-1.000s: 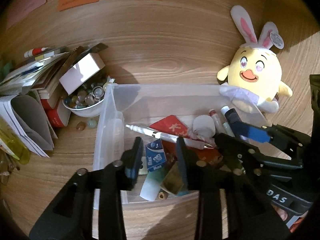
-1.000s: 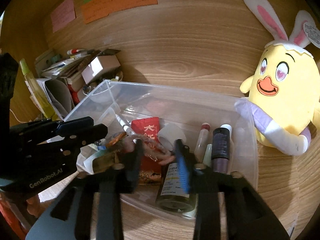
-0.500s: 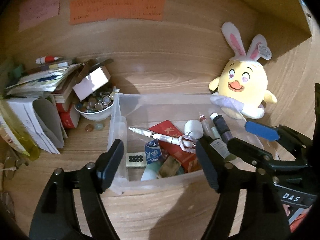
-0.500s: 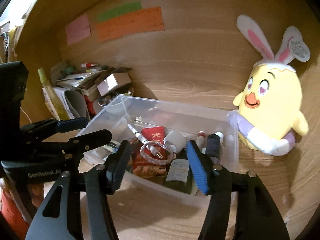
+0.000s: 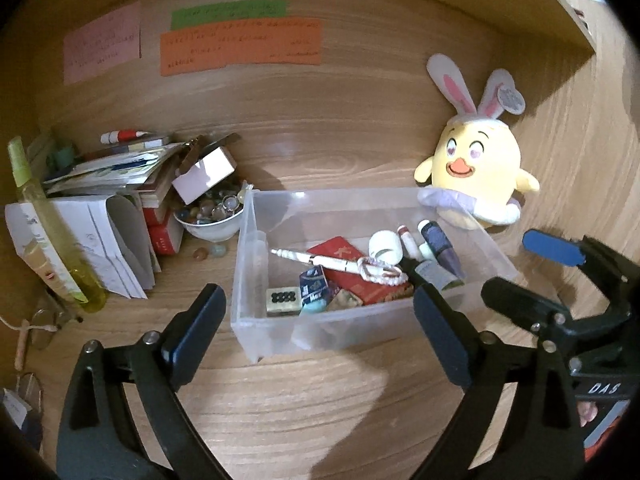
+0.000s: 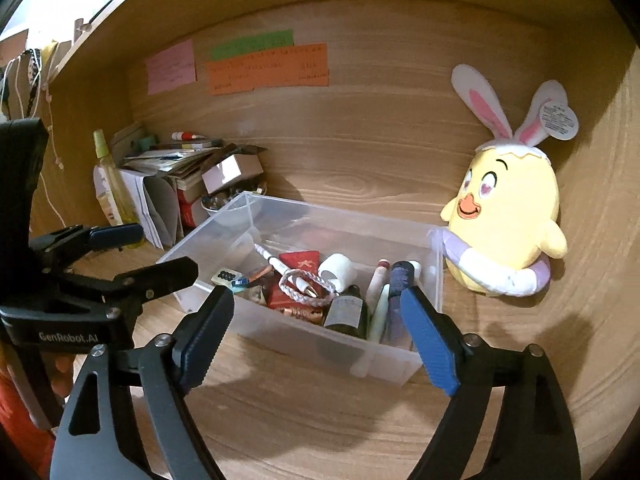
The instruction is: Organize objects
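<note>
A clear plastic bin [image 5: 256,312] stands on the wooden desk; it also shows in the right wrist view [image 6: 434,292]. Inside lie a white pen [image 5: 316,259], a red packet [image 5: 336,250], a white braided bracelet [image 5: 380,272], a dark bottle [image 6: 348,312], tubes and small boxes. My left gripper [image 5: 320,336] is open and empty, in front of the bin's near wall. My right gripper [image 6: 320,340] is open and empty, in front of the bin too. Each gripper shows in the other's view: the right one [image 5: 532,272], the left one [image 6: 140,252].
A yellow bunny-eared plush [image 5: 476,172] leans at the bin's right rear corner. A bowl of marbles [image 5: 212,220], a stack of books and papers [image 5: 120,176] and a yellow-green spray bottle [image 5: 52,232] stand to the left. Coloured notes [image 5: 240,48] are stuck on the back wall.
Both grippers have drawn back out of the bin toward me and opened wide. The bracelet and other items now lie loose in the bin.
</note>
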Demonstrator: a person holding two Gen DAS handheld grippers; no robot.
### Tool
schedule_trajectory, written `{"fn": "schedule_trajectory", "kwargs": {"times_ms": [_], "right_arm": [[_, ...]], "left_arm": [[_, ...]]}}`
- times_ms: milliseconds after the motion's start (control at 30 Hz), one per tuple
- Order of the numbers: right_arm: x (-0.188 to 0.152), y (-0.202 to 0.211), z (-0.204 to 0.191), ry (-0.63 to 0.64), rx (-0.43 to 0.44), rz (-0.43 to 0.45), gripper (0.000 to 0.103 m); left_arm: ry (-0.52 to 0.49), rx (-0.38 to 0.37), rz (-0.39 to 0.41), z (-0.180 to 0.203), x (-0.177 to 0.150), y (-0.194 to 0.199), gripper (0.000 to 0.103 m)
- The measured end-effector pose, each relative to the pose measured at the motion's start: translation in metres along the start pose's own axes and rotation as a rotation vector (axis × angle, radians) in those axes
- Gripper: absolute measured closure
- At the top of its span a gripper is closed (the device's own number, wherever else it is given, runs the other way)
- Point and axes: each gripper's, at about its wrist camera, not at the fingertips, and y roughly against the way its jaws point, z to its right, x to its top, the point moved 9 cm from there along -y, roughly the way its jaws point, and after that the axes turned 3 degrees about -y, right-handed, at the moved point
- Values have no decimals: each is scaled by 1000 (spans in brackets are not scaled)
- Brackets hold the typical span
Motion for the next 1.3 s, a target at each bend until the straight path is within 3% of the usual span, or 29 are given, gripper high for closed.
{"fn": "schedule_trajectory", "kwargs": {"times_ms": [500,1300], "right_arm": [[-14,11,-2,-33,3,-8,17],[-16,12,-2,-37,12,-19,17]], "left_arm": [[6,-38,-4,8,-21,14,7],[35,-62,-1,7,-24,17,7]]}}
